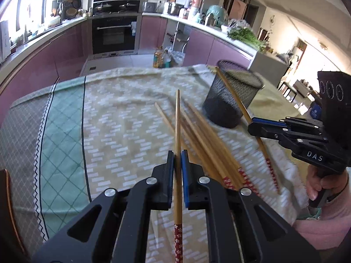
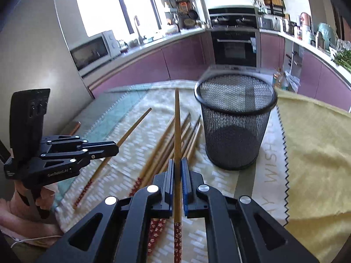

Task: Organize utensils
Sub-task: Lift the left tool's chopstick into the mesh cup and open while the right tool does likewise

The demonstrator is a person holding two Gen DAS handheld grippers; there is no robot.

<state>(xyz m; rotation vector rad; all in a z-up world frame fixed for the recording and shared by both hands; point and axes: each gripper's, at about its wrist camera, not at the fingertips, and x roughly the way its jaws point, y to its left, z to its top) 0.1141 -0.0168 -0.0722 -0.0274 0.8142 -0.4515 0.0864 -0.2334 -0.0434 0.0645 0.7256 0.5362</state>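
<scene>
My left gripper [image 1: 177, 156] is shut on a wooden chopstick [image 1: 178, 118] with a red flowered end, lifted off the cloth and pointing away from me. My right gripper [image 2: 177, 162] is shut on a second chopstick [image 2: 177, 118] of the same kind. Each gripper also shows in the other view, the right gripper [image 1: 251, 127] and the left gripper [image 2: 117, 148], each clamped on its stick. Several loose chopsticks [image 1: 204, 142] [image 2: 162, 146] lie in a heap on the tablecloth between them. A black mesh cup [image 1: 221, 105] [image 2: 237, 127] stands upright and looks empty, just beyond the heap.
A patterned beige and green tablecloth [image 1: 109, 120] covers the table, with a yellow cloth [image 2: 318, 153] to the right of the cup. A hand in a pink sleeve [image 1: 324, 197] holds the right gripper. Purple cabinets and an oven [image 1: 114, 32] lie beyond the table's far edge.
</scene>
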